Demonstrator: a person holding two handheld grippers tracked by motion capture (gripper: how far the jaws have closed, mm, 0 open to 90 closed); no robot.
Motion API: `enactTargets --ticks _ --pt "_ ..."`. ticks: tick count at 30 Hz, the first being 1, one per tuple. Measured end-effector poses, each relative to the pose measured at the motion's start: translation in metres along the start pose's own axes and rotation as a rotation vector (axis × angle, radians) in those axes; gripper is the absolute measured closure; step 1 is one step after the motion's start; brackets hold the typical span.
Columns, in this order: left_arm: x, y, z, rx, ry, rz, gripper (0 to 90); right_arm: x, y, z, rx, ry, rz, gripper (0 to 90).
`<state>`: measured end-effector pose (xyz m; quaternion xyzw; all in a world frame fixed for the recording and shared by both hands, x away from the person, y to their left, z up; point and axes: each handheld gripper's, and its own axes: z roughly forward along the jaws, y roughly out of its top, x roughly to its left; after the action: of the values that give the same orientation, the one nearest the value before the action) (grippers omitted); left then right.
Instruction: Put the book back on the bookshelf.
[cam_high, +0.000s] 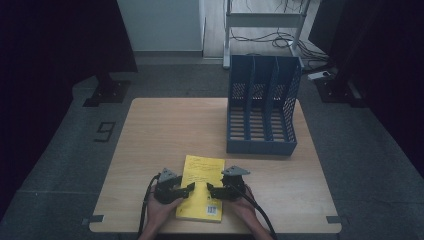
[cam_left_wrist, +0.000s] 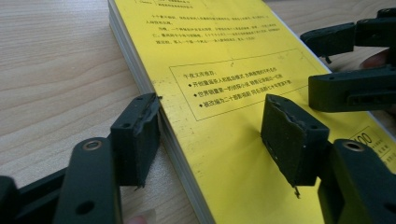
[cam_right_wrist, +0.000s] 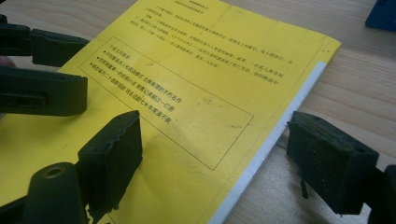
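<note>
A yellow book lies flat near the table's front edge, its printed cover facing up. My left gripper is at the book's left side, open. In the left gripper view one jaw stands on the table beside the page edge and the other hovers over the cover. My right gripper is at the book's right side, also open. In the right gripper view one jaw is over the cover and the other is beside the white spine edge. The two grippers face each other across the book.
A blue three-slot file holder stands upright at the back right of the wooden table. Its corner shows in the right gripper view. A metal stand and cables are on the floor behind the table.
</note>
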<state>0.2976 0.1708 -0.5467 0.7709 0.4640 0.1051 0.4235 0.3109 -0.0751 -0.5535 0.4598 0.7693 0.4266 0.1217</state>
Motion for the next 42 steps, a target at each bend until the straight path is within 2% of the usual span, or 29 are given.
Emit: enactTargets --ticks 9,11,16,22,24,25,26,28,33,37,42 --pt "-0.005 0.000 0.000 -0.009 0.031 0.003 36.7 0.000 0.000 0.000 0.000 -0.002 0.000 18.2" --pt "-0.005 0.000 0.000 -0.011 0.030 0.000 37.1 0.000 0.000 0.000 0.000 -0.002 0.000 18.2" --pt "-0.004 0.001 -0.005 -0.043 0.008 -0.038 38.7 0.000 0.000 0.000 -0.001 -0.001 0.000 18.2" --pt "-0.005 0.002 -0.008 -0.060 0.004 -0.034 40.1 0.000 0.000 0.000 -0.001 -0.001 0.001 18.2" --pt "-0.005 0.004 -0.011 -0.075 -0.012 -0.037 40.8 0.000 0.000 0.000 -0.001 0.000 0.001 18.2" --pt "-0.005 0.006 -0.015 -0.094 -0.048 -0.046 41.1 0.000 0.000 0.000 -0.001 0.000 0.002 18.2" --pt "-0.005 0.006 -0.015 -0.094 -0.048 -0.046 41.4 0.000 0.000 0.000 -0.001 0.001 0.002 18.2" --pt "-0.004 0.008 -0.019 -0.109 -0.084 -0.060 41.6 0.000 0.000 0.000 -0.002 0.002 0.003 18.2" --pt "-0.003 0.008 -0.020 -0.107 -0.109 -0.077 42.2 0.000 0.000 0.000 -0.002 0.003 0.003 18.2" --pt "0.003 0.007 -0.020 -0.102 -0.165 -0.128 44.5 -0.001 0.000 0.000 -0.003 0.006 0.003 18.2" --pt "0.007 0.006 -0.020 -0.097 -0.187 -0.156 45.3 -0.001 0.000 0.000 -0.002 0.007 0.001 18.2"
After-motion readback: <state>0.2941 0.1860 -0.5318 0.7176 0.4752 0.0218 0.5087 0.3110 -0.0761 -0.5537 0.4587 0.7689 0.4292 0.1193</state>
